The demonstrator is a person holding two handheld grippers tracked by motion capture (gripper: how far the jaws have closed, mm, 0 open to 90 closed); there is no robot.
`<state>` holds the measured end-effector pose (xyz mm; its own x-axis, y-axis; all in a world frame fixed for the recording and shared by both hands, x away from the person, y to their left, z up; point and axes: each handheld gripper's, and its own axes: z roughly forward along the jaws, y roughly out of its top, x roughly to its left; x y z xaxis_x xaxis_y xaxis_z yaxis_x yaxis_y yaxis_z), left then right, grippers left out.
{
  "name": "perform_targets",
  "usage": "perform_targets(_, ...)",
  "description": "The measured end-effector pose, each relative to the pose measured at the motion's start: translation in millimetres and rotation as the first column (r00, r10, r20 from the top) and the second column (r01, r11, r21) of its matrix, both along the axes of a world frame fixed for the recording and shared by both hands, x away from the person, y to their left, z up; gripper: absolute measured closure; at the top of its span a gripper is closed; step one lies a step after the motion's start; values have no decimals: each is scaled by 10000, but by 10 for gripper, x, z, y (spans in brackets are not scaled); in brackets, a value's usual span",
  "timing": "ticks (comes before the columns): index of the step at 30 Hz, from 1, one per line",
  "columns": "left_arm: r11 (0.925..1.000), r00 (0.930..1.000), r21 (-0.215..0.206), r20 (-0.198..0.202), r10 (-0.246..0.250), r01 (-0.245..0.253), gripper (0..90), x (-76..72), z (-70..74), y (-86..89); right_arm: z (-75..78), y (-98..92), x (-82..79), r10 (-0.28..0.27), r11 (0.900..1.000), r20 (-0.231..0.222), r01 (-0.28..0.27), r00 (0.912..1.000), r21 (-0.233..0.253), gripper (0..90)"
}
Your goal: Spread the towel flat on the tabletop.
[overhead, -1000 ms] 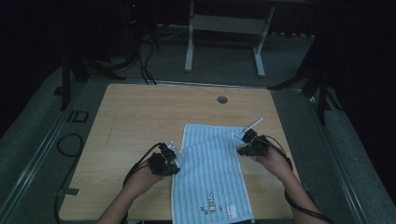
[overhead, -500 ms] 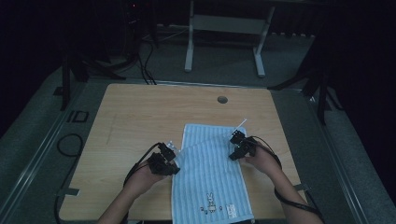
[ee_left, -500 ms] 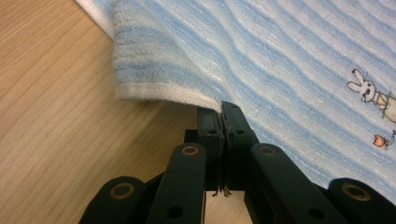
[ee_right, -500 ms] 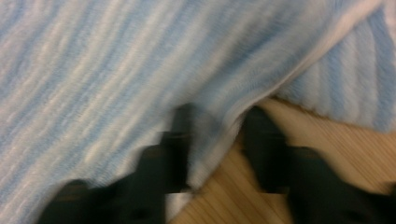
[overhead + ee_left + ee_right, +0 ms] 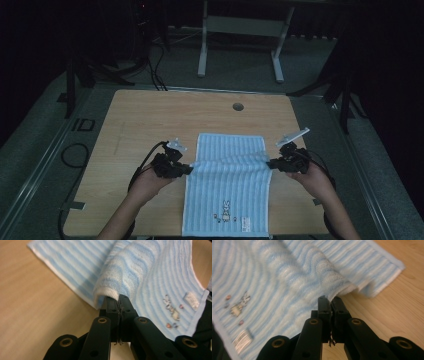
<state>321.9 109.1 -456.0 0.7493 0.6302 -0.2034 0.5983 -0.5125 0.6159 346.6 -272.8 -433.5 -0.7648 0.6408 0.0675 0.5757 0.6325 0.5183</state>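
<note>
The left tongs (image 5: 119,298) were pressed together on the left edge of the towel (image 5: 230,175), the pinched cloth bunching up over their tips, and the right tongs (image 5: 329,299) were clamped the same way on the opposite edge. In the high view the left tongs (image 5: 186,169) and right tongs (image 5: 270,164) sat at about the same height across the cloth, each held in a hand, with a raised ridge running between them. The towel, pale blue with white stripes and a small embroidered picture (image 5: 224,209) near its close end, lay flat on the wooden table (image 5: 150,120), right of middle, its near hem at the table's front edge. The step in hand looked like a fold across the middle. To do it well, both tongs would probably need to lift together and travel level, keeping the ridge taut and straight, so that the stripes stayed parallel and the edges met squarely. Each grip took only a little cloth at the rim, so a sharp tug might have pulled it loose; a slow, even lift seemed wiser.
</note>
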Motion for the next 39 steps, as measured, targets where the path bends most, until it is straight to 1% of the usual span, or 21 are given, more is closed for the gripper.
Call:
perform_targets(1, 9999, 9999, -114, 8, 119, -119, 880, 68, 10, -40, 1, -20, 27, -112, 9999, 24, 112, 9999, -63, 870)
perform_targets(4, 9999, 9999, 41, 65, 142, -142, 879, 167, -6, -114, -34, -28, 120, -449, 9985, 47, 451, 9990, -318, 870)
perform_targets(5, 9991, 9992, 121, -79, 396, -395, 878, 318, -86, -196, -130, -13, 286, -814, 9952, -90, 808, 9966, -555, 868)
perform_targets(7, 9967, 9972, 349, -131, 739, -734, 878, 434, -189, -251, -240, -5, 441, -1191, 9902, -202, 1172, 9927, -759, 866)
perform_targets(9, 9925, 9949, 775, -258, 972, -949, 877, 543, -306, -305, -361, 5, 595, -1576, 9844, -357, 1542, 9869, -847, 865)
perform_targets(13, 9839, 9892, 1340, -705, 1286, -1183, 877, 722, -516, -357, -603, 102, 819, -1921, 9732, -817, 1792, 9780, -1440, 866)
perform_targets(14, 9839, 9892, 1340, -705, 1286, -1183, 877, 722, -516, -357, -603, 102, 819, -1921, 9732, -817, 1792, 9780, -1440, 866)
perform_targets(16, 9791, 9847, 1608, -1014, 1420, -1247, 877, 814, -651, -357, -703, 164, 894, -1922, 9682, -921, 1735, 9770, -1802, 866)
perform_targets(17, 9791, 9847, 1608, -1014, 1420, -1247, 877, 814, -651, -357, -778, 208, 954, -2017, 9625, -1011, 1780, 9742, -2048, 866)
perform_targets(18, 9762, 9825, 1707, -1061, 1529, -1335, 877, 836, -708, -359, -809, 224, 980, -2072, 9616, -1127, 1811, 9718, -2064, 866)
perform_targets(19, 9779, 9820, 1603, -1116, 1527, -1338, 876, 846, -736, -353, -823, 229, 992, -2037, 9623, -1162, 1769, 9721, -2067, 866)
perform_targets(21, 9753, 9804, 1614, -1026, 1683, -1505, 872, 861, -730, -339, -836, 250, 1028, -2154, 9605, -1178, 1886, 9694, -2044, 862)
perform_targets(23, 9717, 9773, 1722, -1085, 1821, -1619, 801, 859, -712, -325, -832, 254, 1058, -2211, 9593, -1092, 1960, 9691, -2032, 790)
perform_targets(24, 9717, 9777, 1725, -1063, 1813, -1614, 734, 842, -694, -313, -814, 250, 1070, -2427, 9540, -1028, 2182, 9646, -2055, 750)
perform_targets(26, 9748, 9827, 1643, -823, 1662, -1511, 670, 747, -608, -264, -749, 230, 1031, -2383, 9597, -961, 2191, 9664, -1760, 688)
perform_targets(29, 9847, 9887, 1061, -439, 1436, -1383, 644, 529, -446, -162, -598, 202, 864, -2141, 9687, -498, 2055, 9755, -1391, 638)
perform_targets(31, 9912, 9925, 666, -357, 1168, -1142, 644, 404, -378, -150, -516, 202, 738, -1881, 9773, -479, 1821, 9810, -1085, 639)
perform_targets(33, 9952, 9955, 452, -347, 881, -865, 644, 306, -350, -196, -474, 225, 628, -1516, 9840, -345, 1475, 9878, -1001, 639)
perform_targets(36, 9972, 9980, 587, -391, 494, -471, 627, 230, -394, -326, -503, 281, 462, -1178, 9904, -465, 1139, 9919, -786, 644)
perform_targets(37, 9974, 9976, 640, -592, 356, -318, 629, 228, -441, -384, -533, 299, 441, -1094, 9900, -496, 1044, 9928, -950, 644)
perform_targets(39, 9970, 9975, 728, -635, 300, -253, 652, 233, -472, -414, -617, 332, 420, -1021, 9869, -545, 942, 9933, -1307, 644)
